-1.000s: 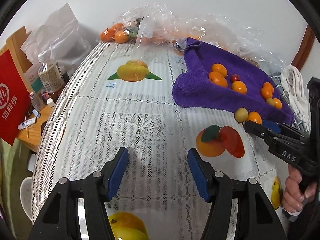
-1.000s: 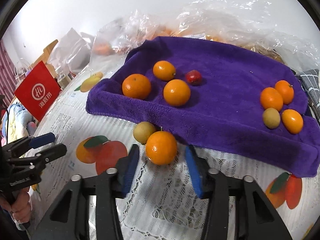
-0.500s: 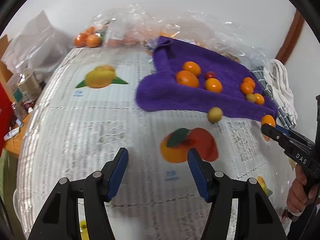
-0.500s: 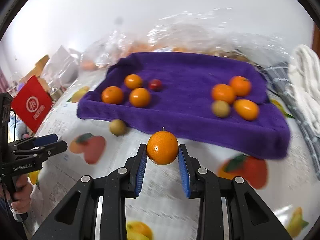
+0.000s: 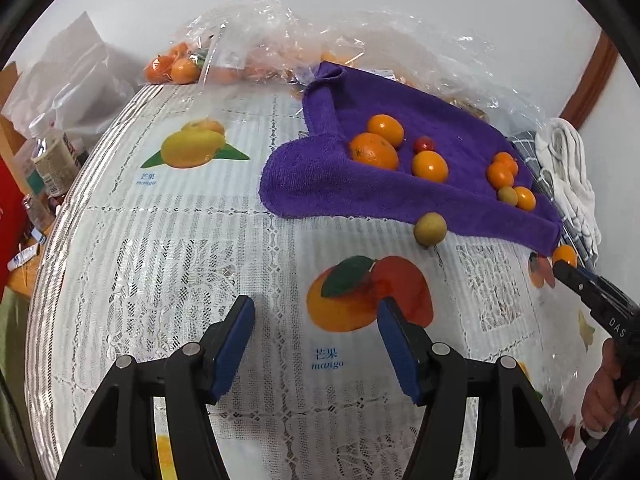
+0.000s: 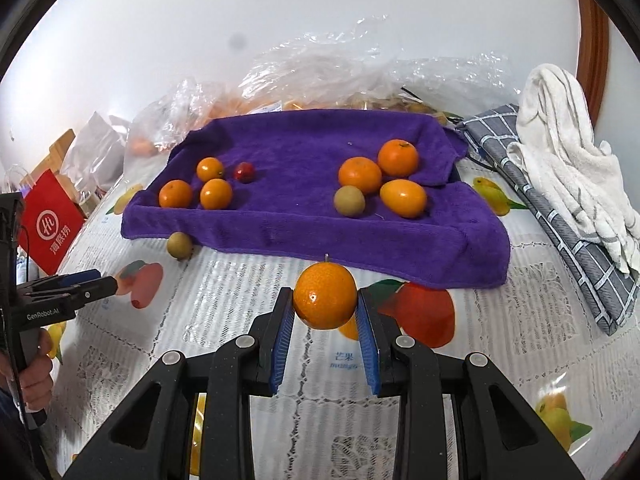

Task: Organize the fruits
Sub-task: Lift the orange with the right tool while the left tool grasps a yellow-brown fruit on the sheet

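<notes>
While lying on the table beside the yellowish-green fruit a second ago, was not yet gripped; now sits clamped between the blue pads (image 6: 283,332) of the right hand-held gripper (image 6: 325,334): the orange (image 6: 325,295), lifted clear of the tablecloth and held in front of the near edge of the purple towel (image 6: 304,224). Means, by judgement, that one stray fruit is picked and only needs to be carried over the towel and let go, probably near one of the two groups there. Left behind alone at the towel edge: the yellowish-green fruit (image 6: 179,245), touching or almost touching the cloth, still to be collected.

On the towel, at the left, three oranges (image 6: 215,194) with a small red fruit (image 6: 244,171); at the right, three more oranges (image 6: 359,175) and another greenish fruit (image 6: 349,200).

Left hand-held gripper (image 5: 316,344) hovers released over the table (image 5: 180,264), fingers wide apart, nothing between them, well apart from any fruit.

Readable writing: "mango" with Chinese characters under the printed fruit pictures (image 5: 370,294) on the tablecloth; "GenRobot.AI" on the left tool body seen from the right wrist view; "DAS" on the right tool seen from the left wrist view; on the red bag (image 6: 50,226) a round "Hi" logo with white Chinese characters. Label on the bottle (image 5: 54,162) at the far left too small to read.
</notes>
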The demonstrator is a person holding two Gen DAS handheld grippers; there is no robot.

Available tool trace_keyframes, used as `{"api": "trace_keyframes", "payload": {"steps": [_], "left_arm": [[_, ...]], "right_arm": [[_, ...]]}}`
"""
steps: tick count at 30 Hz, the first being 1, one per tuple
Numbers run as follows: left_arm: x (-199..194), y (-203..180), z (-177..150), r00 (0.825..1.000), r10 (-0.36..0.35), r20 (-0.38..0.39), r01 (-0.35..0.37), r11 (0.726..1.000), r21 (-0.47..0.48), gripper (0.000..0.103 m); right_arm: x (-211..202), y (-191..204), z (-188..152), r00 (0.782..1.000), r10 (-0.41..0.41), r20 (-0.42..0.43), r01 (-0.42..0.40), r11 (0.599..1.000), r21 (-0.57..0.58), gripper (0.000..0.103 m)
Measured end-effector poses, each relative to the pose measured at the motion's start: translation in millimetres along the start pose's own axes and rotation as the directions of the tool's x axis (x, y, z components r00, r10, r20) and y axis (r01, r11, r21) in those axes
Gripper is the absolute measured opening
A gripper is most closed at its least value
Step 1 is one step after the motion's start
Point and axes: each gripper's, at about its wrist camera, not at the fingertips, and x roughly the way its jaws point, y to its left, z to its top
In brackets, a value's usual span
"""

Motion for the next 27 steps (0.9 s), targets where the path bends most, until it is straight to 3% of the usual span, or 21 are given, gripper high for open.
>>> {"api": "trace_keyframes", "payload": {"steps": [13,27], "left_arm": [[6,-33,3,1.0,-0.022,0.001,0.022,0.998,0.066,0.062],[12,-51,6,0.999,-0.018,0.026,0.016,0.997,0.073,0.062]], "right_arm": [[10,-8,1,0.999,0.038,0.0,-0.038,0.999,0.002,0.031],[0,-37,-2,0.999,0.032,0.022,-0.032,0.999,0.026,0.031]]}}
